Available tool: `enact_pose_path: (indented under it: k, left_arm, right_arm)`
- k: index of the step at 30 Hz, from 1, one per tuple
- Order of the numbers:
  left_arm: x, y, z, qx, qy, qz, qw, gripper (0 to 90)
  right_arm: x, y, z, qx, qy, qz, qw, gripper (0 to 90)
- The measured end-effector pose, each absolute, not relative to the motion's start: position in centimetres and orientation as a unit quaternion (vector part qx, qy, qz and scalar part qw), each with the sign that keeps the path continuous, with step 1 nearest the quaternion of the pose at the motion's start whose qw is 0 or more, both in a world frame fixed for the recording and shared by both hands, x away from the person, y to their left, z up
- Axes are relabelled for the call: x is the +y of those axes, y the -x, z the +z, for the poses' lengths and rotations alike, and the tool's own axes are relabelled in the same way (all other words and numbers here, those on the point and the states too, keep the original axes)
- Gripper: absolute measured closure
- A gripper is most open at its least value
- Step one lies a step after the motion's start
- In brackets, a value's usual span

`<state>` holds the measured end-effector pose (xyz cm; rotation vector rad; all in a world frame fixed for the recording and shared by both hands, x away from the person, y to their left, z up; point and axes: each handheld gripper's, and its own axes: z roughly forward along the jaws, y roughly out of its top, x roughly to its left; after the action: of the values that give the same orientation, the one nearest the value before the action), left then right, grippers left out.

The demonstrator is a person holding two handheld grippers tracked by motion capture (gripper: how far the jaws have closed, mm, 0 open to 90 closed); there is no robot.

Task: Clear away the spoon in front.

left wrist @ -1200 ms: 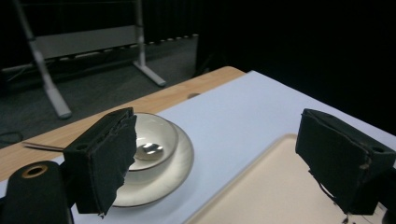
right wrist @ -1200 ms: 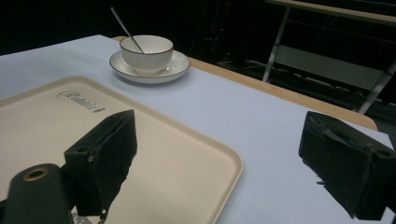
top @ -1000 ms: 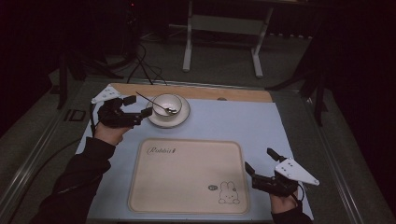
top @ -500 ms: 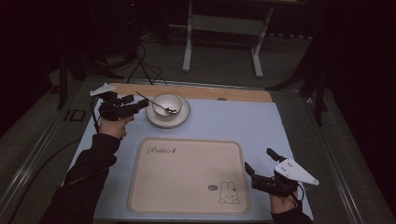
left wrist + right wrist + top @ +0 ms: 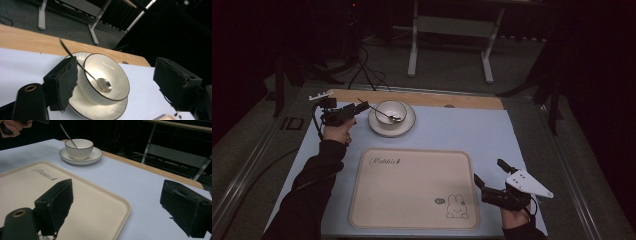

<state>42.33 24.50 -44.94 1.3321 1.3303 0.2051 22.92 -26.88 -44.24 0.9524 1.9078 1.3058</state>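
A white bowl (image 5: 391,111) stands on a matching saucer (image 5: 409,126) at the far left of the table, and a metal spoon (image 5: 382,113) rests in it with its handle slanting up to the left. My left gripper (image 5: 362,106) hovers at the tip of that handle. Its jaws have just been closing a little. In the left gripper view the left gripper (image 5: 116,65) is still open; the spoon (image 5: 102,83) handle passes the inner edge of the left jaw, untouched by the pads. My right gripper (image 5: 489,170) rests open and empty by the tray's near right corner.
A cream tray (image 5: 412,151) with "Rabbit" lettering and a rabbit drawing lies in the middle of the pale blue mat (image 5: 462,125). A wooden strip (image 5: 422,97) runs along the far table edge. Beyond it are metal frame legs (image 5: 412,55) and floor cables (image 5: 362,70).
My left hand has moved away from the person and a little left, and has sunk towards the spoon handle's end. The right hand, bowl and tray have stayed put.
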Motion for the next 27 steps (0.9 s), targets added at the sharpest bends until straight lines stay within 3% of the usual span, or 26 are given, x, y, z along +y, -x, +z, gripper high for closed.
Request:
enact_pose_path:
  k: [6, 7, 11, 24, 27]
  left_arm:
    - [24.7, -43.8, -46.3, 0.607, -0.550, 0.089, 0.567, 24.1]
    - [24.7, -44.0, -46.5, 0.612, -0.544, 0.089, 0.566, 30.0]
    - [24.8, -44.8, -47.0, 0.634, -0.529, 0.090, 0.557, 36.2]
    - [25.2, -46.8, -48.6, 0.670, -0.467, 0.075, 0.572, 52.9]
    - [25.1, -47.3, -48.8, 0.670, -0.467, 0.071, 0.573, 53.2]
  right_arm:
    - [-26.9, -23.0, -44.3, 0.724, -0.364, 0.498, 0.310, 11.3]
    - [-26.8, -23.0, -44.3, 0.726, -0.364, 0.496, 0.308, 11.3]
    - [-26.9, -22.9, -44.3, 0.725, -0.364, 0.496, 0.309, 11.3]
    - [-27.0, -23.0, -44.3, 0.726, -0.367, 0.496, 0.303, 11.4]
    - [-27.1, -23.1, -44.4, 0.727, -0.369, 0.496, 0.300, 11.3]
